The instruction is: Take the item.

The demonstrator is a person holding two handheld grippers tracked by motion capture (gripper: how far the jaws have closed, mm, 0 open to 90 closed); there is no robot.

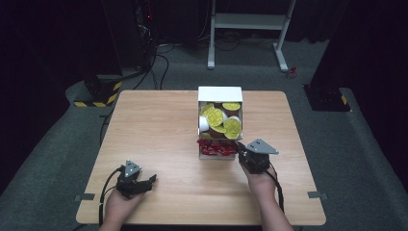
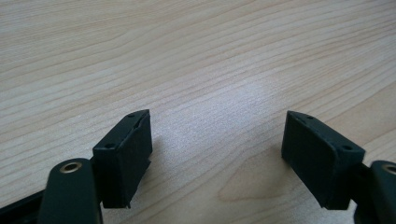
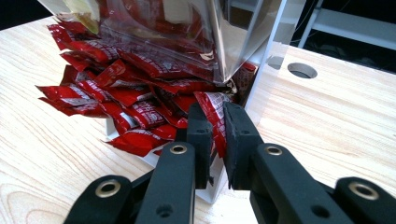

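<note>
1. The right gripper (image 3: pixel 215 140) has its two black jaws pinched onto one red packet (image 3: pixel 212 112). The packet stands up thin between the jaws, and its top pokes out just above the tips.

2. That packet is at the front of the white box (image 1: pixel 220 94), at the low open end where a heap of red packets (image 3: pixel 116 98) spills out. The rest of the heap lies ahead of the jaws and off to their left side.

3. Right above the jaws hangs a clear plastic wall (image 3: pixel 187 32). Behind it are more packets, and in the high view small cups with yellow lids (image 1: pixel 219 118) sit in the upper part of the box.

4. The left gripper (image 2: pixel 217 149) rests low on the table (image 2: pixel 196 60). Its jaws are spread wide apart with nothing between them, just bare wood ahead.

5. I think the step now is picking one packet out of the box. The grab looks done, but the packet is not out yet.

6. The next move should be a slow pull back toward the person. The packet touches others beside it, so a fast tug could drag more out. The jaws must stay tight, because the packet is thin and slippery.
</note>
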